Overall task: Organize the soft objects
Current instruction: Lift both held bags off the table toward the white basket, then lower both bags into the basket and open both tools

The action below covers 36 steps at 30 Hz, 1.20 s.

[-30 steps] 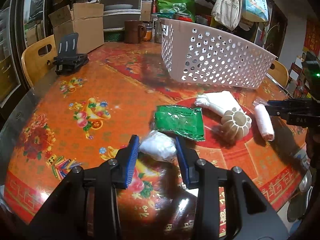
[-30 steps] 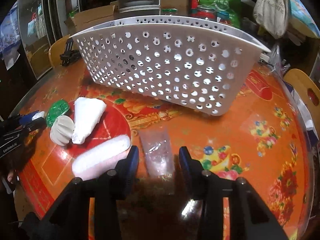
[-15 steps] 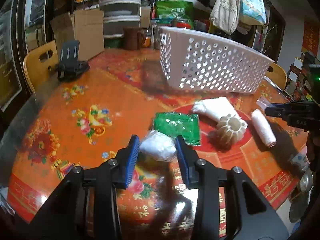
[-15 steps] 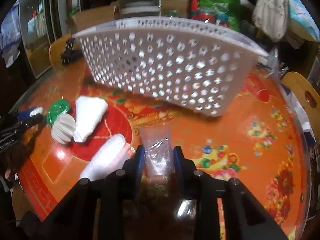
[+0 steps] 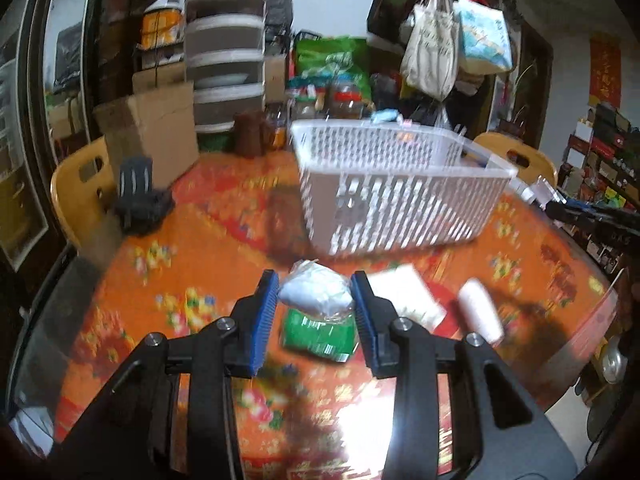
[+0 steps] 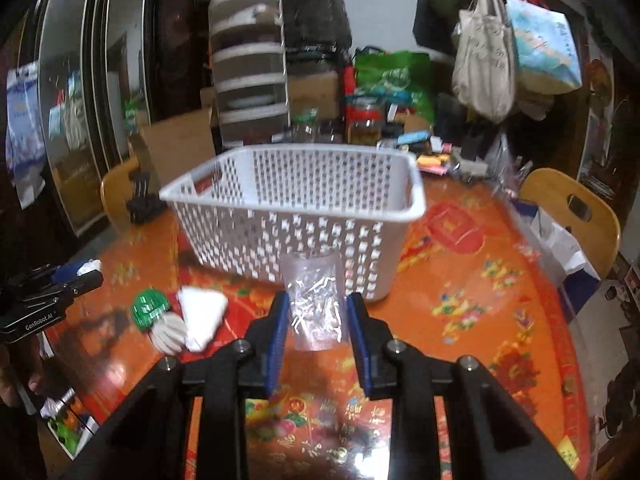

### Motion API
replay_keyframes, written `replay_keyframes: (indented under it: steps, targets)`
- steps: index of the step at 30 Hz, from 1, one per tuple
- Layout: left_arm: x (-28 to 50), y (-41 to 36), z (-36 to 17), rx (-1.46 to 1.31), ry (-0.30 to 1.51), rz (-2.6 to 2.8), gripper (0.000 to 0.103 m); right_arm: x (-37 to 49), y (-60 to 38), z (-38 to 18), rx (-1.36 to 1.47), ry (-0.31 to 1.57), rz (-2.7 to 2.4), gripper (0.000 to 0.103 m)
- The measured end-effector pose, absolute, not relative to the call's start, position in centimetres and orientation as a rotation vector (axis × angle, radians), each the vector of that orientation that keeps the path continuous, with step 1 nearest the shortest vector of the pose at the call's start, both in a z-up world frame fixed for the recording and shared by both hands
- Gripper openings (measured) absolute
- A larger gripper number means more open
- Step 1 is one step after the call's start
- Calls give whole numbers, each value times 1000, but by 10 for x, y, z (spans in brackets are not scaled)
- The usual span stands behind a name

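Note:
My left gripper [image 5: 314, 300] is shut on a white bagged soft bundle [image 5: 316, 294] and holds it above the table. Below it lie a green packet [image 5: 318, 334], a white folded cloth [image 5: 408, 296] and a white roll [image 5: 480, 312]. My right gripper [image 6: 316, 314] is shut on a clear plastic bag [image 6: 316, 300] and holds it up in front of the white perforated basket [image 6: 304, 208]. In the right wrist view the green packet [image 6: 149, 307], a white ribbed ball [image 6: 170, 332] and the white cloth [image 6: 202, 312] lie at the left.
The round table has an orange floral cover [image 6: 480, 320]. A black stand [image 5: 138, 196], a cardboard box [image 5: 156, 132] and jars [image 5: 344, 100] stand at the back. Wooden chairs [image 6: 576, 208] ring the table. The left gripper shows in the right wrist view [image 6: 68, 280].
Both grippers have lifted off the table with their items and tilted up toward the basket. The right jaws closed on the clear bag during the earlier frames.

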<state>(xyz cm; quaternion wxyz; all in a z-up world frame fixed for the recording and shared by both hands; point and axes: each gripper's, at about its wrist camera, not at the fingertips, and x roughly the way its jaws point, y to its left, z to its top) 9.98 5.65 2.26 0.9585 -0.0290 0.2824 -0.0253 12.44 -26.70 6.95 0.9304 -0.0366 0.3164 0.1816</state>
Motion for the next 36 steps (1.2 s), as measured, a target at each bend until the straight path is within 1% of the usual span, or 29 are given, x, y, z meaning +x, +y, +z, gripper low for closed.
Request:
replay_keyframes:
  steps: [7,10,14,18,21,26,29,36]
  targets:
    - [137,36,106,-10,505,-90,35,152,-260,126,-92,619,376,28]
    - [162,26,128,-2,510,-101,35,174,-252,138,-103,635,365,28]
    - [207,11,145,-18,567,-118,35,210,-243,143,-109,677,350,28]
    - [258,-3,137,-32,664,-125,35,250,-237,134,-126,732,313,28]
    - [300,-13,114,-51,770,-127,35,280,-233,116,-131,817,295,28]
    - [341,-19,73,-73,891,-104,35,312,-227,83,-132,935,264,28]
    - [353,-18,55,-77,917,-88,35,319,-224,70,-137,972,267,28]
    - [368,-18,34,-61,951,-70,35,324,-213,56,-181,990,268,28]
